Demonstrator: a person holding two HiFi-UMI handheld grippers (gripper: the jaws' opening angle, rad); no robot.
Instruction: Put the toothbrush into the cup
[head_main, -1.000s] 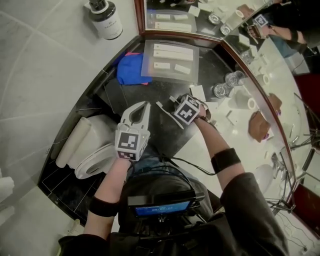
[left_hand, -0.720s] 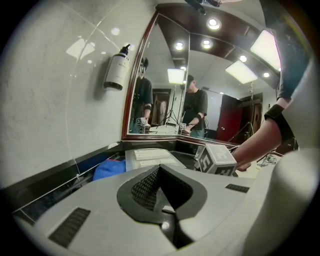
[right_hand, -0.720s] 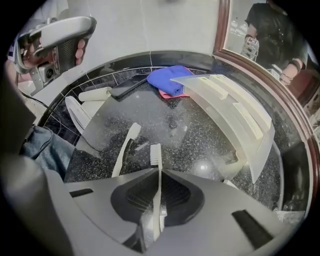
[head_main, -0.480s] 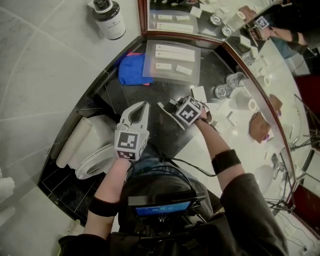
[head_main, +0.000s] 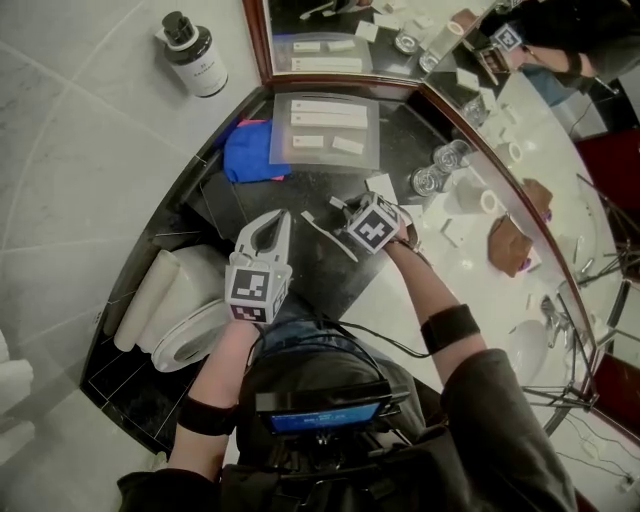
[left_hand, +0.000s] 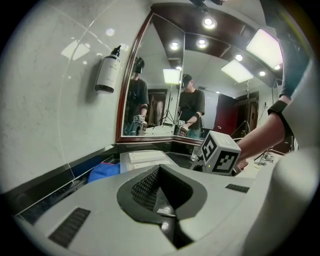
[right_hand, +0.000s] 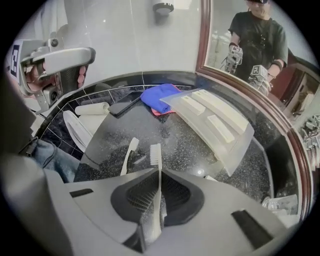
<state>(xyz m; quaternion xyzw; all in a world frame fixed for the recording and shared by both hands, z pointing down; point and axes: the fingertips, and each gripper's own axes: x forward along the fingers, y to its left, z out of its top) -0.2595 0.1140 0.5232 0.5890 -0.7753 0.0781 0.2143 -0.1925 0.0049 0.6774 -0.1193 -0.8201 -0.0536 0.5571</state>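
A white toothbrush (right_hand: 156, 172) stands between the jaws of my right gripper (right_hand: 159, 176), bristle head forward. The jaws have just been closing and now pinch its handle. It hangs a little above the glossy black counter (right_hand: 200, 145). Beside it lies a second pale brush shape (right_hand: 129, 155); I cannot tell whether it is a reflection. In the head view the toothbrush (head_main: 330, 238) juts left of the right gripper (head_main: 348, 228). A white cup (head_main: 468, 197) and glass tumblers (head_main: 431, 180) stand to the right. My left gripper (head_main: 270, 228) hovers shut and empty.
At the back of the counter lie a blue cloth (head_main: 249, 150) and a clear tray (head_main: 325, 128) of sachets below the mirror. A rolled towel (head_main: 146, 298) and a white dish (head_main: 190, 336) sit at the left. A soap bottle (head_main: 194, 60) hangs on the wall.
The right gripper has closed on the toothbrush and risen slightly with it. The left gripper has stayed where it was. The head camera has shifted a little.
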